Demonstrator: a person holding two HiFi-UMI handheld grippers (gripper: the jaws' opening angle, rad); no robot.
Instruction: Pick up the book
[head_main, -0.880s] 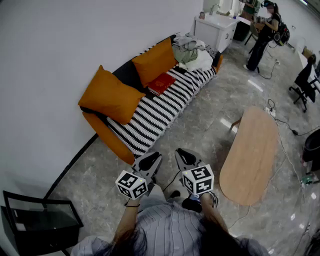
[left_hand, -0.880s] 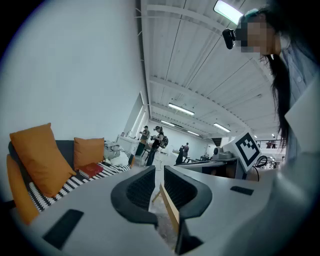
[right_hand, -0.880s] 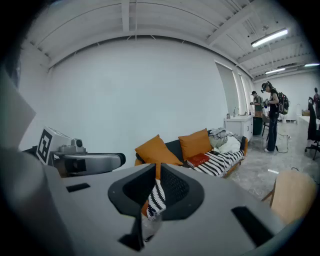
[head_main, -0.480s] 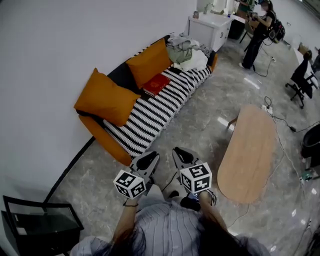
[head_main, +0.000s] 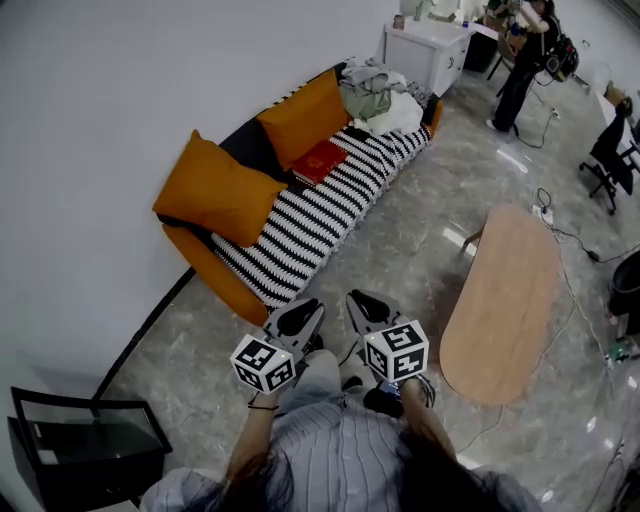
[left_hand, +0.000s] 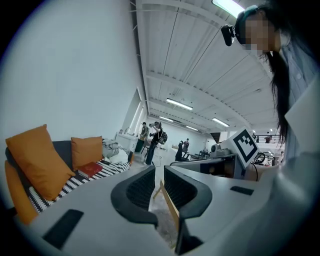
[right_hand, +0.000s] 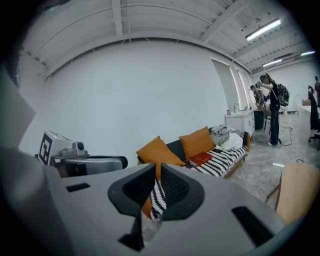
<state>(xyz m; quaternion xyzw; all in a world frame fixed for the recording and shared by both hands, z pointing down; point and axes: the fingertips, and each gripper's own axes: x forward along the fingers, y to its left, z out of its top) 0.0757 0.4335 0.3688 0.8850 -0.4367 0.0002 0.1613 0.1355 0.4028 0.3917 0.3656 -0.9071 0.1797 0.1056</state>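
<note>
Holding left gripper (head_main: 298, 318) and right gripper (head_main: 366, 306) side by side, low in front of torso, over grey marble floor (head_main: 400, 240). Showing both sets of jaws drawn together to a narrow slit, clamping nothing. Pointing both slightly downward, toward sofa (head_main: 300, 225) against white wall (head_main: 120, 90).

Seeing red book (head_main: 321, 160) lying flat on sofa's black-and-white striped seat, touching front of far orange cushion (head_main: 305, 118), well apart from both grippers. Noting near orange cushion (head_main: 220, 190) leaning on backrest at sofa's closer end, book sitting between the two cushions. Noting pile of clothes (head_main: 380, 95) heaped at sofa's far end, just beyond book.

Seeing oval wooden table (head_main: 505, 300) standing on floor off to the right of right gripper, well apart from sofa. Spotting white cabinet (head_main: 425, 50) past sofa's far end, a person (head_main: 530, 50) standing near it, black chair (head_main: 80, 440) at lower left by wall.
</note>
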